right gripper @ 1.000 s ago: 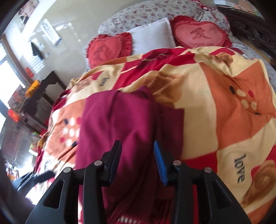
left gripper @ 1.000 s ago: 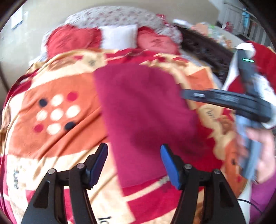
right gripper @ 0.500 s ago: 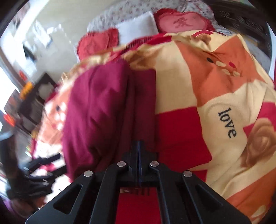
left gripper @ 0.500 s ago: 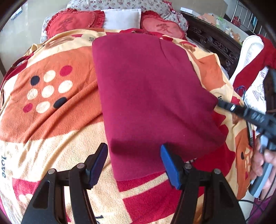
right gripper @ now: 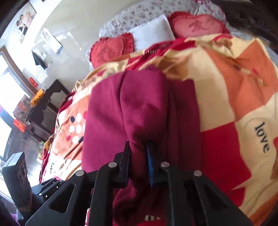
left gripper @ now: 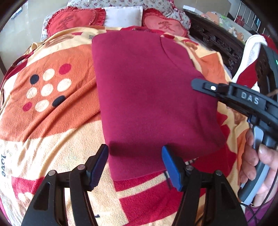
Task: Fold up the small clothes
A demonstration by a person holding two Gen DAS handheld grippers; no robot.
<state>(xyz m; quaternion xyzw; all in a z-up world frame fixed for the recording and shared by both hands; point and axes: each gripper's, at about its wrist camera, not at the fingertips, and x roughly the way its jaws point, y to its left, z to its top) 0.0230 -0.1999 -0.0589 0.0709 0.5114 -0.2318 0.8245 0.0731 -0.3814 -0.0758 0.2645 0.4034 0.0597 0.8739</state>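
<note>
On the blanket (left gripper: 52, 125), maroon garment (left gripper: 147, 97) lies before gaping, empty left tongs (left gripper: 134, 167); right tongs (right gripper: 138, 163) pinch its edge.

A fleece blanket (left gripper: 52, 121) in orange, cream and red blocks covers the bed, with a cluster of white, red and dark dots on an orange patch at the left and the word "love" printed on a cream patch (right gripper: 262, 137). At the far end lie two red heart-shaped cushions (left gripper: 73, 22) (left gripper: 165, 26) with a white pillow (left gripper: 123, 15) between them, backed by a floral-print pillow (right gripper: 139, 15). A dark carved wooden bed frame (left gripper: 213, 40) runs along the far right. On the pale wall in the right wrist view hang a framed photo (right gripper: 24, 20) and a calendar (right gripper: 52, 41); a dark wooden table (right gripper: 46, 104) stands below near a bright window
</note>
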